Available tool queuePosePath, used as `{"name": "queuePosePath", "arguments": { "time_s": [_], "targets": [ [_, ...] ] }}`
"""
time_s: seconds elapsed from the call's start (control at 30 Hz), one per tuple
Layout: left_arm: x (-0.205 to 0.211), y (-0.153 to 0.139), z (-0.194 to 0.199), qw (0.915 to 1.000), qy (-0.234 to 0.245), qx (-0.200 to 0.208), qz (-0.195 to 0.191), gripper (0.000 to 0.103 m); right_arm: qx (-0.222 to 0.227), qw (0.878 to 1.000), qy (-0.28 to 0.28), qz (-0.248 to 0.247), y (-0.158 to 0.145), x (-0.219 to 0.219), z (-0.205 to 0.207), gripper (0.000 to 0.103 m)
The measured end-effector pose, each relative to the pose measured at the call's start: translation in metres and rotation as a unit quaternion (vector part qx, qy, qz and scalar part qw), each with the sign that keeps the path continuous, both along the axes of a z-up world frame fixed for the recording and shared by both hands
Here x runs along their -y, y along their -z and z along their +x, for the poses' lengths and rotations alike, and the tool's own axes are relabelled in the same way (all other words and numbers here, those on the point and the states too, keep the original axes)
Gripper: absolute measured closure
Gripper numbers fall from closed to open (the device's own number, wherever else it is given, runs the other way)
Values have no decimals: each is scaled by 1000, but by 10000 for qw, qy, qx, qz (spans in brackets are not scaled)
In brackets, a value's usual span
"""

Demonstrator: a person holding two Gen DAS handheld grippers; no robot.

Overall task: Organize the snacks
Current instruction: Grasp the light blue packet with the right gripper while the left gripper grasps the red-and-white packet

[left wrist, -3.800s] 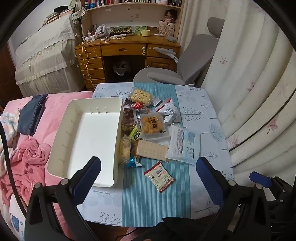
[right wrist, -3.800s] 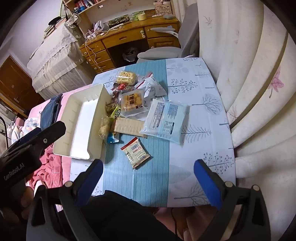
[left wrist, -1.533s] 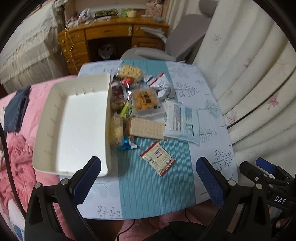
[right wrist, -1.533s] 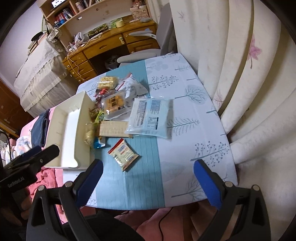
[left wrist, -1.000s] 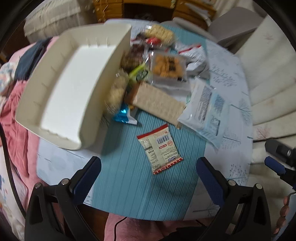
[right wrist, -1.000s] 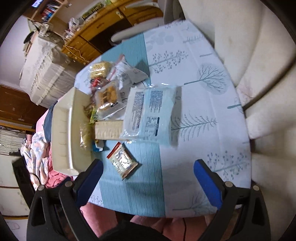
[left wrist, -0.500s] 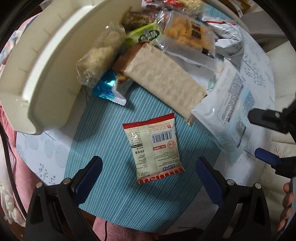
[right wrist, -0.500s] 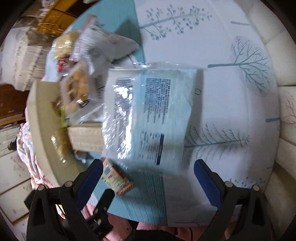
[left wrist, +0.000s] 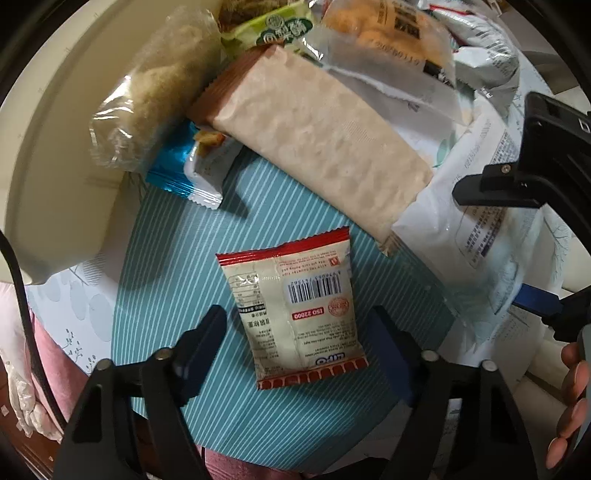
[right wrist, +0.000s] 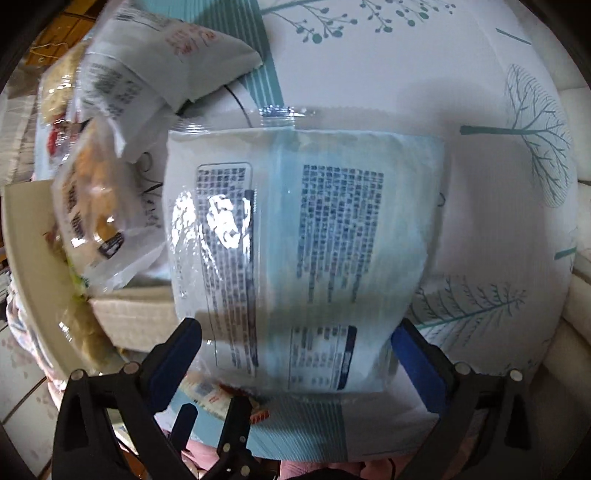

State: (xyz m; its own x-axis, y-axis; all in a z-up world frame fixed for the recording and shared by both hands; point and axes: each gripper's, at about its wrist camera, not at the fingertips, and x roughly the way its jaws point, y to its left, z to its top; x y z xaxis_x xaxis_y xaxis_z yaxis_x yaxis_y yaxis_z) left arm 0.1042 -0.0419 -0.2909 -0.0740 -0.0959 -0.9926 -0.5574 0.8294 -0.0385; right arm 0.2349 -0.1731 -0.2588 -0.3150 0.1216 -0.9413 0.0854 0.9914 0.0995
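1. Left gripper (left wrist: 295,332), pointing straight down over the small red-edged snack packet (left wrist: 295,310): jaws just been closing, now at a middling gap, one finger on each side of the packet's lower half; pads close beside its edges, contact not clear, so not gripping as far as can be told.
2. Packet lying flat, barcode side up, on the teal striped cloth (left wrist: 177,258) of the table, apart from the other snacks.
3. Right gripper (right wrist: 295,350), tilted steeply down: jaws at a moderate spread, straddling the near end of the large pale blue printed bag (right wrist: 303,236); left pad over the bag's corner, right pad just beside its edge, no squeeze visible.
4. Just beyond the packet: long beige wafer pack (left wrist: 314,136), lying diagonally, one end under the blue bag's edge; blue-and-white wrapper (left wrist: 188,170) beside it.
5. Further: clear bag of pale puffed snacks (left wrist: 155,85) leaning against the white tray (left wrist: 48,122), green-labelled packet (left wrist: 273,29), clear pack of orange pieces (left wrist: 376,22), silver-white bag (left wrist: 491,62).
6. Tray: only wall and rim visible, inside cut off by the frame, contents impossible to tell.
7. Right-wrist view blurred; print on the bag unreadable. Fingers of a hand (left wrist: 569,406) cut off at the left view's right edge.
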Motion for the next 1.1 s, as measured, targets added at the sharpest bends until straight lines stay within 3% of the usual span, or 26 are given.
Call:
{"name": "queuePosePath", "arguments": {
  "time_s": [0.07,0.37,0.63,0.7,1.1],
  "targets": [
    [1,4,6,10000,-14,-90,-19,38,-40,10000,27,-84,10,-6,7,0],
    [11,4,21,9999,92,-115,38,42,-171,9986,80,-489,43,-20,27,0],
    [19,9,28,9999,114,-50,55,54,6,9989,153,-432,52,-26,18,1],
    [20,8,27,9999,70,-68,59,57,63,9988,269,-406,47,-15,16,9],
    [21,-3,14,9999,-4,-46,141,59,276,9979,556,163,26,33,3,21]
  ]
}}
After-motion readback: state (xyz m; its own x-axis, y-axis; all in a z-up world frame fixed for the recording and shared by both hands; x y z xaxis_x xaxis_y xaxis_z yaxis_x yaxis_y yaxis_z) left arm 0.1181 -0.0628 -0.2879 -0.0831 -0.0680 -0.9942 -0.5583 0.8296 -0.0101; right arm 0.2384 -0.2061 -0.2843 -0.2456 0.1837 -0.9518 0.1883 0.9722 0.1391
